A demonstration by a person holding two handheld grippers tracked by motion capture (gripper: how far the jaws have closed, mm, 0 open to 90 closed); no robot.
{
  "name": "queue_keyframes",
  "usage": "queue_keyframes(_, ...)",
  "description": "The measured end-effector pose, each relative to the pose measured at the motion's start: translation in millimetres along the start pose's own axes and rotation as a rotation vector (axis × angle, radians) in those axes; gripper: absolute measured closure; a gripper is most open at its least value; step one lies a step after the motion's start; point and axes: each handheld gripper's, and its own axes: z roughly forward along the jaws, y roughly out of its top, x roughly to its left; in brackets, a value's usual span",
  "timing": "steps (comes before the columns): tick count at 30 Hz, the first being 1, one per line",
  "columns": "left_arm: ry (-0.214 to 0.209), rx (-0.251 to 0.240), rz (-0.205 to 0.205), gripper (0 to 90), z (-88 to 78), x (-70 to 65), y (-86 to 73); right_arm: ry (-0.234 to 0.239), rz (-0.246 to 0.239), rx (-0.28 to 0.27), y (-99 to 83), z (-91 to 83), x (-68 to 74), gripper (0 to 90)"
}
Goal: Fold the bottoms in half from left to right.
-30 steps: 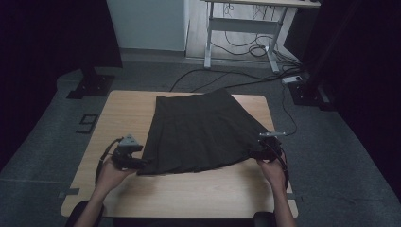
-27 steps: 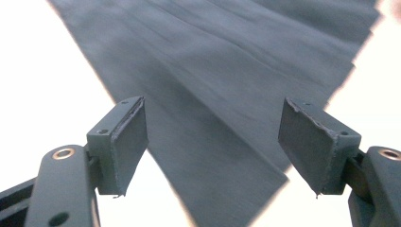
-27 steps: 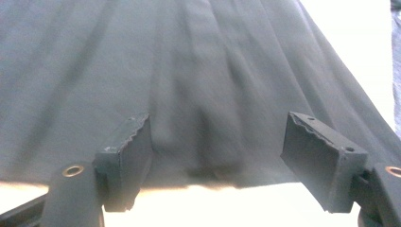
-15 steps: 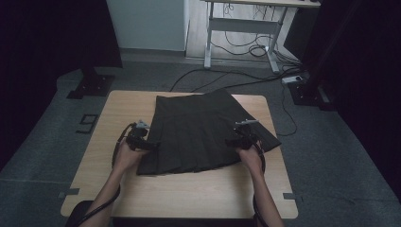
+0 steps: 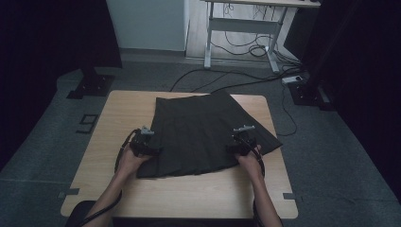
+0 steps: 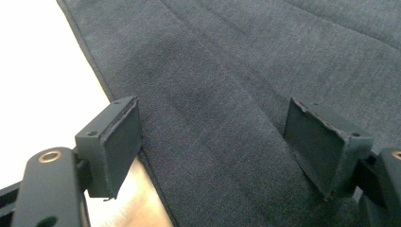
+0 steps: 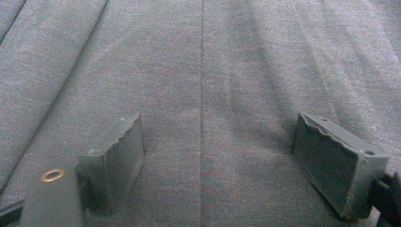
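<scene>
wooden tabletop [image 5: 118,118] carries a dark pleated skirt [image 5: 198,132] spread flat over its middle, the wide hem nearest the person. left tool [image 5: 142,144] sits at the skirt's left edge, jaws apart, one over wood, one over cloth. right tool [image 5: 242,142] sits on the skirt's right part, jaws apart, nothing between them but flat fabric.

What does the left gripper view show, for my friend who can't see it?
The left gripper hangs with its two black jaws wide apart over a dark pleated skirt. The skirt's edge runs beside the pale table.
</scene>
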Motion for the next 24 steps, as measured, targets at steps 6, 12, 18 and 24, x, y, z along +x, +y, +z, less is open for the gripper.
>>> queue_keyframes(6, -0.014, 0.004, 0.015, 19.6, -12.0, -17.7, -13.6, 0.013, -0.007, -0.008, -16.3, -12.4, 3.0, 17.2)
queue_keyframes(12, -0.028, 0.016, 0.032, 19.6, -23.9, -32.2, -26.0, 0.026, -0.019, -0.026, -38.1, -28.8, 8.4, 17.2)
queue_keyframes(18, -0.044, 0.015, 0.048, 19.5, -37.8, -51.2, -42.3, 0.045, -0.037, -0.031, -58.6, -45.5, 14.7, 17.2)
queue_keyframes(24, -0.061, 0.022, 0.068, 19.5, -50.5, -70.2, -56.5, 0.059, -0.054, -0.029, -77.8, -61.6, 19.2, 17.1)
